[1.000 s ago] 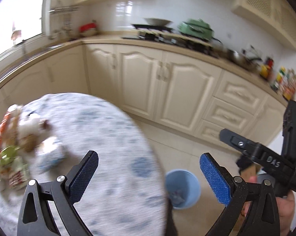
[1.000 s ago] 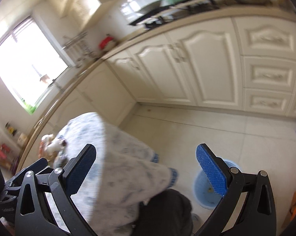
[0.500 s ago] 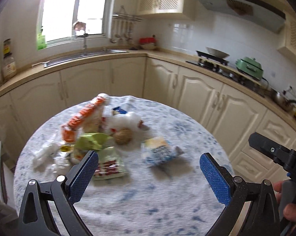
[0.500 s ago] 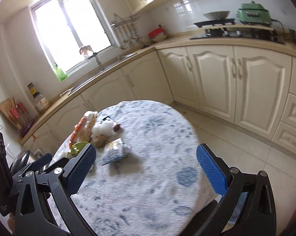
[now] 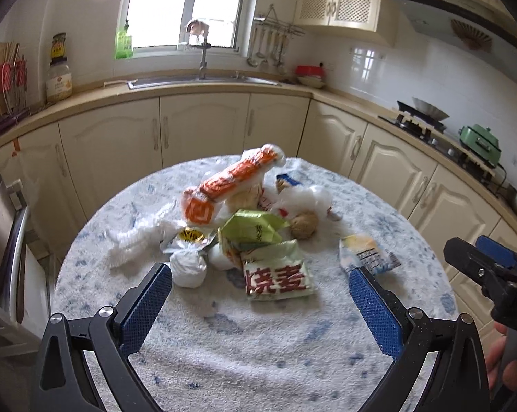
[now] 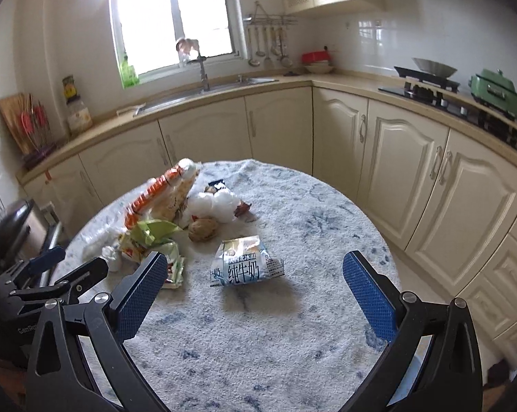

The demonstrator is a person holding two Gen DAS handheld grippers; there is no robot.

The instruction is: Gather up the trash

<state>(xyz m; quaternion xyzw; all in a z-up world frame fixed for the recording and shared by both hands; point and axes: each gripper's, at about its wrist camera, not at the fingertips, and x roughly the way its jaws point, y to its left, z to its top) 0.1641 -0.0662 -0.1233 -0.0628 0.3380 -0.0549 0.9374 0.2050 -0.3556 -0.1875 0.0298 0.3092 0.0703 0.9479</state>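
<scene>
A round table covered with a white, blue-patterned cloth is seen in the foreground. Cream cabinets are fitted beneath a beige countertop along the walls. A steel sink with a faucet is set below the window. A green bottle is placed on the sill. A jar is stood on the counter at left. Utensils are hung from a wall rack. A red pot is placed in the corner. A gas hob and a green cooker are located at right.
</scene>
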